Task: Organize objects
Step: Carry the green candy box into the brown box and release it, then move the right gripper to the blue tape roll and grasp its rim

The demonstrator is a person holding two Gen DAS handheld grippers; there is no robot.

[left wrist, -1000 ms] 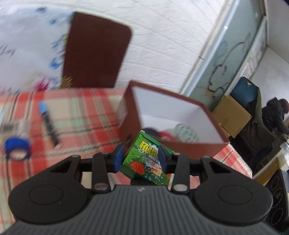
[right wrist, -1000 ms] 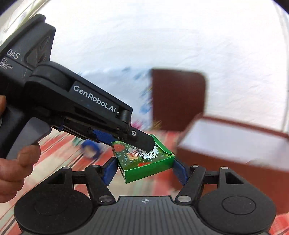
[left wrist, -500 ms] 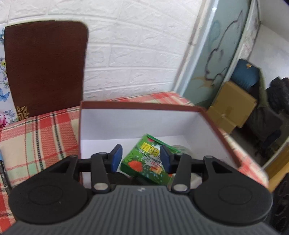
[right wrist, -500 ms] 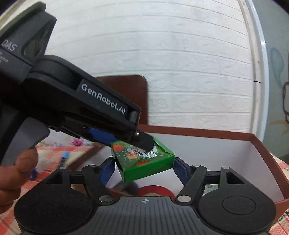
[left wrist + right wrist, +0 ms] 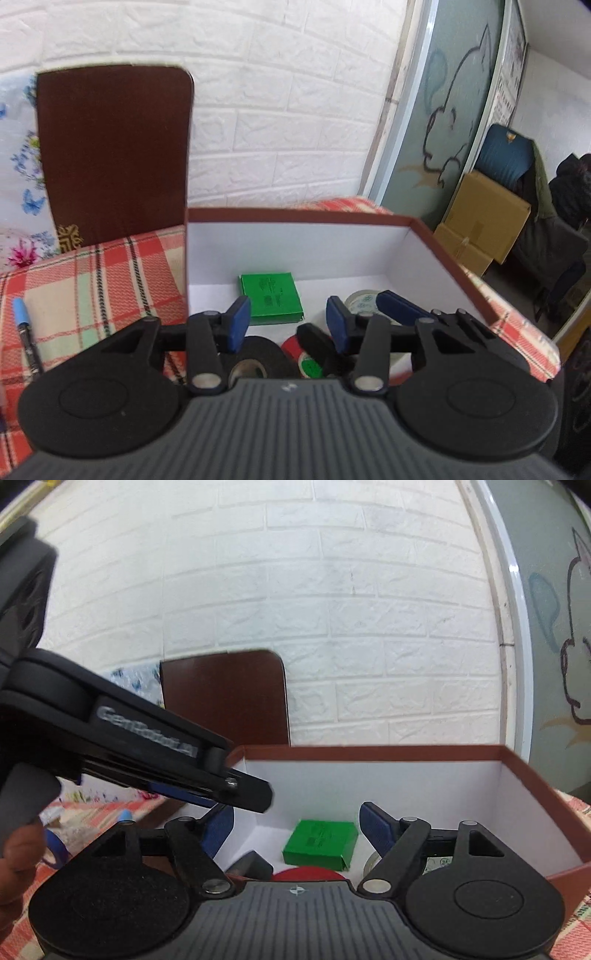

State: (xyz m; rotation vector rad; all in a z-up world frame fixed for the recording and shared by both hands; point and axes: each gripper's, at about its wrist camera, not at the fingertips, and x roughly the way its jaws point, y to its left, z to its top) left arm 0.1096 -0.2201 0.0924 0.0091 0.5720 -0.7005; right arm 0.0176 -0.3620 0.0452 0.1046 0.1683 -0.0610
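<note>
Much of the box point(image 5: 447, 254) floor is hidden behind the two gripper bodies. In the left wrist view a black tape roll point(image 5: 255, 356) and a red tape roll point(image 5: 301, 356) show only in part, just under the fingers, and a pale tape roll point(image 5: 360, 301) is half covered by the right-hand blue pad. The left gripper point(image 5: 288, 323) has its fingers apart with nothing between them. The green packet point(image 5: 271, 299) lies flat on the white floor of the box, beyond and below the gap between the fingers, toward the far wall. Its printing is dark and too blurred to read.

In the right wrist view the right gripper point(image 5: 297, 829) also has its fingers spread and bare, and the green packet point(image 5: 321, 843) lies ahead of them, between the two blue pads. The left gripper's body crosses in from the left, above the left finger; its white lettering reads roughly "GenRobot" but is smeared. A blue-capped pen point(image 5: 24, 336) lies on the plaid cloth point(image 5: 110, 280) of the counter, well left of the fingers, its lower end cut off by the gripper body.
</note>
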